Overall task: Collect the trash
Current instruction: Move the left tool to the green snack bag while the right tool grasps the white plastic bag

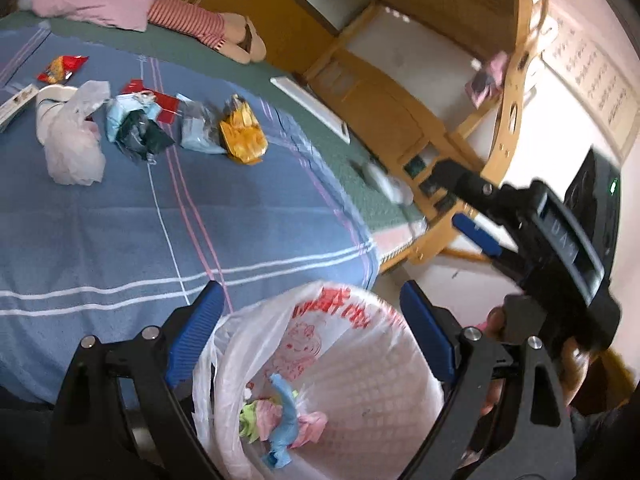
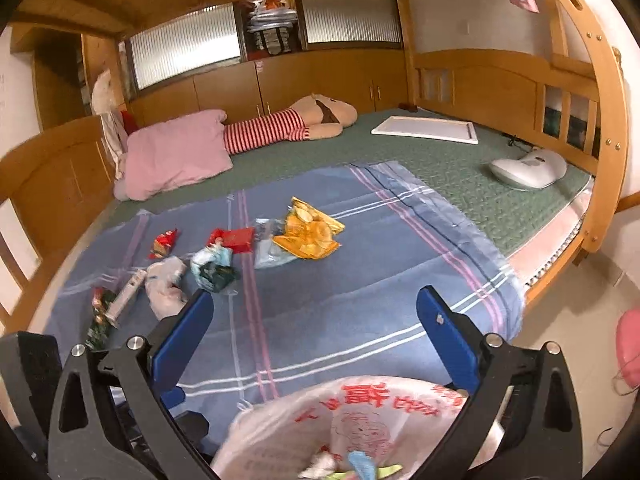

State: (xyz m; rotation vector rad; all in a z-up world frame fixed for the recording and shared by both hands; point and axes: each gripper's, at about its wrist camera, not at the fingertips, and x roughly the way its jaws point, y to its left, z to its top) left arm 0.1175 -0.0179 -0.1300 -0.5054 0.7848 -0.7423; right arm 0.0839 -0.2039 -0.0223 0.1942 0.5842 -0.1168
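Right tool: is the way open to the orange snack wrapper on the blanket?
Probably yes. The right tool stands open and empty, and only bare blue blanket lies between it and the orange snack wrapper. The bin bag sits below, out of the way.

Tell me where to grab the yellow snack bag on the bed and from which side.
Take the yellow snack bag by its raised, crumpled top edge, coming from above with the right hand-held gripper, which is open and empty. The bag lies flat on the blue blanket, so only upturned folds likely offer a pinch.

Wrappers (image 2: 308,236) lie on the blanket (image 2: 360,288), bin (image 1: 360,360) before it.
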